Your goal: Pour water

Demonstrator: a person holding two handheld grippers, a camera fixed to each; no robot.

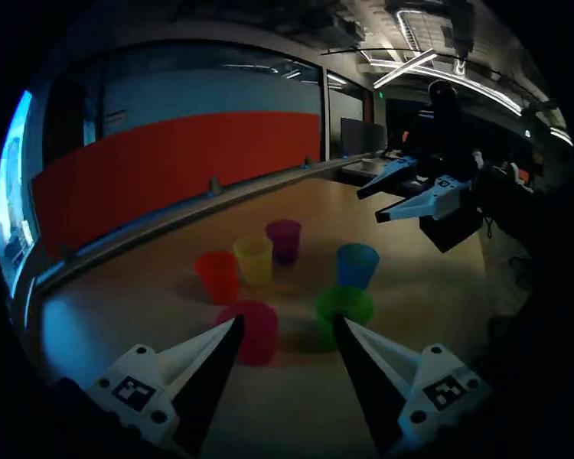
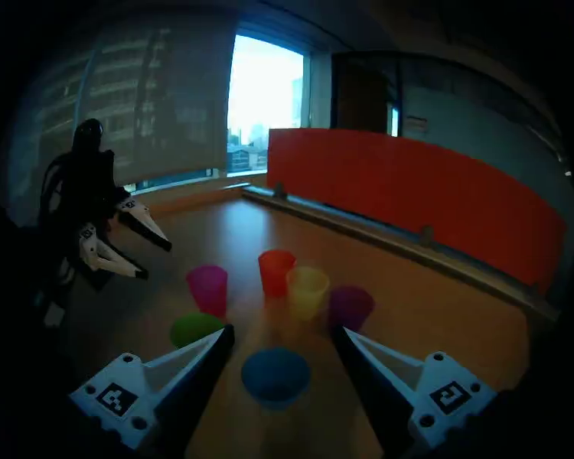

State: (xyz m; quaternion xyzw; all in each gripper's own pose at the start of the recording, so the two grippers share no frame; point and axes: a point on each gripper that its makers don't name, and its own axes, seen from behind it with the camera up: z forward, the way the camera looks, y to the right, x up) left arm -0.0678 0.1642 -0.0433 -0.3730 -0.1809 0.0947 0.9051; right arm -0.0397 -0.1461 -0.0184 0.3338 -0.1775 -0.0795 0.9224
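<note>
Your left gripper (image 1: 287, 320) hangs wide open and empty over the wooden table (image 1: 432, 294). Its fingertips frame six plastic cups: from left to right, the red cup (image 1: 218, 275), pink cup (image 1: 250, 330), yellow cup (image 1: 254, 258), purple cup (image 1: 284, 239), green cup (image 1: 345, 304) and blue cup (image 1: 357, 264). At far right your right gripper (image 1: 369, 206) is raised beyond them, jaws parted and holding nothing. In the right gripper view the blue cup stands nearest its open fingers; whether any cup holds water cannot be told.
</note>
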